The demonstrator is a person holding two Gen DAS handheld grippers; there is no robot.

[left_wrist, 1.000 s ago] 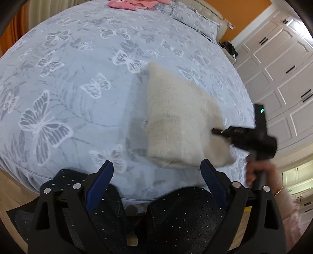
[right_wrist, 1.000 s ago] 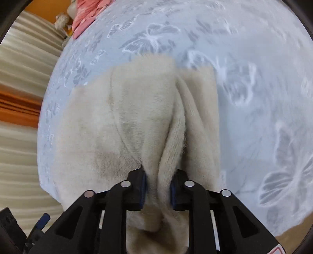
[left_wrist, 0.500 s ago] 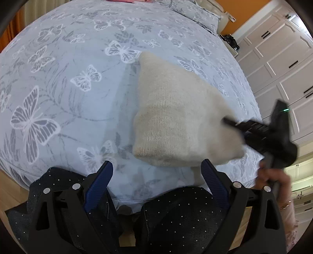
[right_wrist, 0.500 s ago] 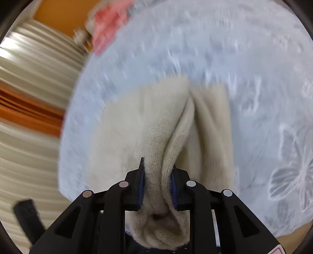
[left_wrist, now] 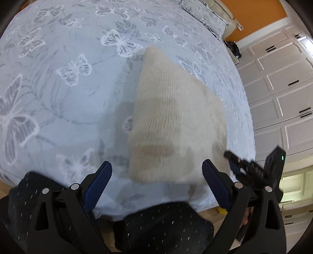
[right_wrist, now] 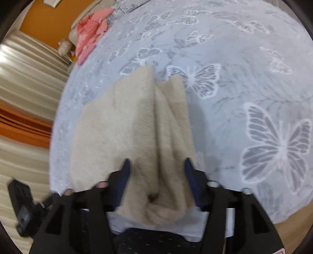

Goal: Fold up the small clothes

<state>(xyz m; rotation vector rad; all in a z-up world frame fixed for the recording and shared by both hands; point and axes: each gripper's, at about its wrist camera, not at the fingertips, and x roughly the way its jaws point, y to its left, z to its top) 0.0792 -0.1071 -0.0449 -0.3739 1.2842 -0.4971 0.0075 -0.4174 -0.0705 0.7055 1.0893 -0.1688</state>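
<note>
Near edge of the cream knit garment (right_wrist: 137,127) hidden behind the right gripper (right_wrist: 156,175), whose finger (right_wrist: 123,179) is motion-blurred. Pink clothing (right_wrist: 90,33) too blurred to identify. Left gripper (right_wrist: 21,211) cut off by the lens edge.

Just the bedroom stuff around you

You've got a butterfly-print bedspread (left_wrist: 68,82), white wardrobe doors (left_wrist: 277,88), beige curtains (right_wrist: 25,82), orange wall (right_wrist: 45,21).

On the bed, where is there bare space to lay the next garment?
The bedspread is bare left of the cream knit, up to the pillows. In the right wrist view, sheet right of the knit is bare too. Crowded: the pink clothes by the headboard, and the near edge, where both tools work.
</note>
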